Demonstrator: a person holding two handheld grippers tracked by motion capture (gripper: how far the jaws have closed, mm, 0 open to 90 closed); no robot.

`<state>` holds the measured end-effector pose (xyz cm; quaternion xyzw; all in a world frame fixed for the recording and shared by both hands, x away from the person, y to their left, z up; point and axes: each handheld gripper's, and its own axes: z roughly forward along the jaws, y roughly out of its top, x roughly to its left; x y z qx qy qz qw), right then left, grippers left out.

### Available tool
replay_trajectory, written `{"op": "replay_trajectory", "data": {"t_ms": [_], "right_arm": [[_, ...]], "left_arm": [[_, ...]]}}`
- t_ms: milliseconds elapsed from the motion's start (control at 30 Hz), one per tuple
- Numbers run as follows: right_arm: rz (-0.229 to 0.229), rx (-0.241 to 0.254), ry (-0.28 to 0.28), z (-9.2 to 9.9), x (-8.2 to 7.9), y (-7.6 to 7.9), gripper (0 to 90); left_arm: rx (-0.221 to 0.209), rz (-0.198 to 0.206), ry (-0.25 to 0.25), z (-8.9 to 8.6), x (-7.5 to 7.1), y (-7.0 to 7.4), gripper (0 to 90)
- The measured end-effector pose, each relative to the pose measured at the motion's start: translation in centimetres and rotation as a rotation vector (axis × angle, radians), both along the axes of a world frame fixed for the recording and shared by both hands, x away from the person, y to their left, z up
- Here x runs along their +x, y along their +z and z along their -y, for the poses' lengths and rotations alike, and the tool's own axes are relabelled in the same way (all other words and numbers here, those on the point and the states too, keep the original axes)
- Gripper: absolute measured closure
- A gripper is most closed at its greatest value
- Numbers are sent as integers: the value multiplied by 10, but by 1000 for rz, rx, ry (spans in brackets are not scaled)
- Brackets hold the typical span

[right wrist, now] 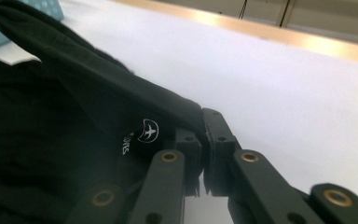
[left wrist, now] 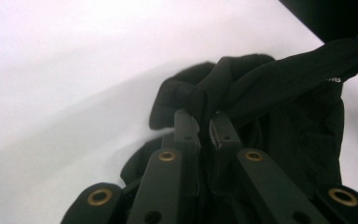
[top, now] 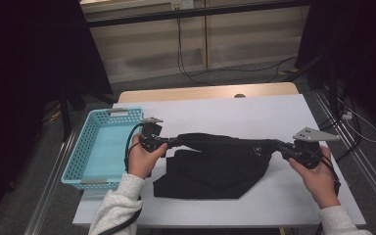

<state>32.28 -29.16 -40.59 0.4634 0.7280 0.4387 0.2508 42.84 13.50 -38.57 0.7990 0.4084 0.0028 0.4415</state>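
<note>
Both claws, left [top: 174,142] and right [top: 279,145], pinch the black garment's [top: 210,169] top edge.

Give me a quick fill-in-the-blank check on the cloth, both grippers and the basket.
1. Both grippers are shut on the black ____.
2. The left gripper and right gripper hold the garment stretched ____ them.
3. The basket beside the left gripper is coloured ____.
4. The garment's lower part rests on the white ____.

Missing words: garment; between; turquoise; table
</note>
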Motion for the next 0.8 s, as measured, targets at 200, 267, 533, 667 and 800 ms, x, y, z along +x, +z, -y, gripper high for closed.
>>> {"op": "replay_trajectory", "data": {"t_ms": [200, 267, 533, 667, 800], "right_arm": [[18, -25, 5, -4, 11, 14, 863], [15, -15, 8, -5, 13, 15, 862], [11, -17, 9, -9, 13, 13, 861], [12, -15, 12, -7, 15, 14, 861], [9, -19, 10, -7, 19, 17, 861]], "left_arm": [[7, 8, 12, -3, 5, 10, 844], [8, 5, 17, -5, 6, 11, 844], [2, -22, 14, -9, 7, 12, 845], [3, -22, 14, -9, 9, 16, 845], [-5, -21, 30, -8, 12, 21, 845]]}}
